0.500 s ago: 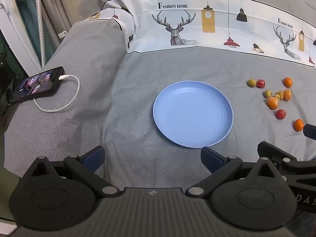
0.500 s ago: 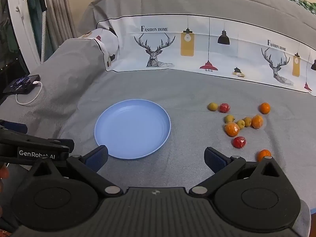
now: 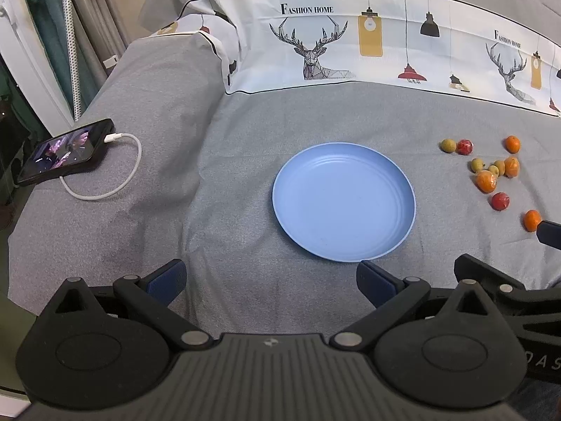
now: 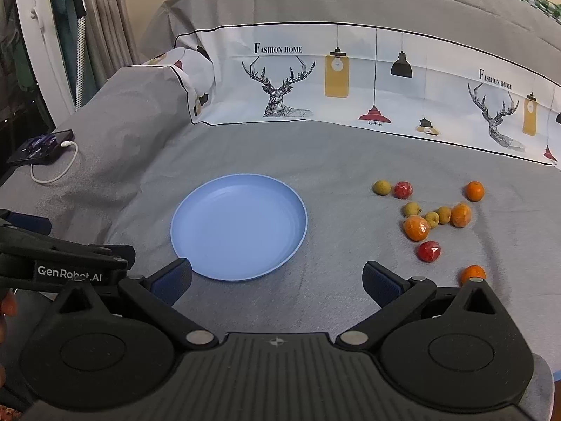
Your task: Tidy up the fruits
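Ten small fruits lie loose on the grey bedspread, to the right of a blue plate that holds nothing. Among them, a yellow-green one and a red one sit touching at the far edge of the group, with an orange one apart to their right. Nearer, three yellow-green fruits and two orange ones bunch close together, then a second red fruit, and nearest of all an orange fruit just beyond the right gripper's right arm.

Both tools hover at the near edge of the bed. On the right gripper the blue-padded fingers stand wide apart and hold nothing, the left one at the plate's near rim. Likewise the left gripper is spread wide and bare, its right finger tip close to the plate's near edge.

Far left, a phone with a lit screen lies on the bedspread, a white cable plugged into it.
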The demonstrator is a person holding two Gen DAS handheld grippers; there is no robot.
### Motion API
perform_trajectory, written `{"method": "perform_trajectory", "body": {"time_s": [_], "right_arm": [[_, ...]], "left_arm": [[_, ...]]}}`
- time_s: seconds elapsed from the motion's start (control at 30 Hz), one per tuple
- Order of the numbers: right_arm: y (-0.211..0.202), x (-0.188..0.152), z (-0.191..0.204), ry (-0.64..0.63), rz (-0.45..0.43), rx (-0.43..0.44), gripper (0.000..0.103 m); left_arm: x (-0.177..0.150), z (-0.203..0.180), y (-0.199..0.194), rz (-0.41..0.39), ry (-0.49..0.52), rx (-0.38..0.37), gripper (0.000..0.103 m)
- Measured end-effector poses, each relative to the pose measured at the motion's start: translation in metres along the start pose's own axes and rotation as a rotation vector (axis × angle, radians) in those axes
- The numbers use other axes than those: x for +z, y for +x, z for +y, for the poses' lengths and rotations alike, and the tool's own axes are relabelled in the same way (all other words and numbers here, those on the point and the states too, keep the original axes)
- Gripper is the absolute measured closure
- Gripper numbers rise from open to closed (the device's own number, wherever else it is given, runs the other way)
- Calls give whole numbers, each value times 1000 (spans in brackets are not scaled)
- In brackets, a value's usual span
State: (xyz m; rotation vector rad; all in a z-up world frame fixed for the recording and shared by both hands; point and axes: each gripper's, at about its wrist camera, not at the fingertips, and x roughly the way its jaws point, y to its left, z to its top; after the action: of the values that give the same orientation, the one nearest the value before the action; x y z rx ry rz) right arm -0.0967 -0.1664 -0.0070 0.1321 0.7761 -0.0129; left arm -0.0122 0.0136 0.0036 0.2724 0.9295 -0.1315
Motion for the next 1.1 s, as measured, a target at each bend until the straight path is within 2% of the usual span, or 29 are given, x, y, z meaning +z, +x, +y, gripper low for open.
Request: {"method": "perform_trajectory", "body": {"time_s": [1.1], "right_arm": [[11,-3,-5,23,21,25,0]], "left_arm": [[1,-1,7,25,9,24,0]]}}
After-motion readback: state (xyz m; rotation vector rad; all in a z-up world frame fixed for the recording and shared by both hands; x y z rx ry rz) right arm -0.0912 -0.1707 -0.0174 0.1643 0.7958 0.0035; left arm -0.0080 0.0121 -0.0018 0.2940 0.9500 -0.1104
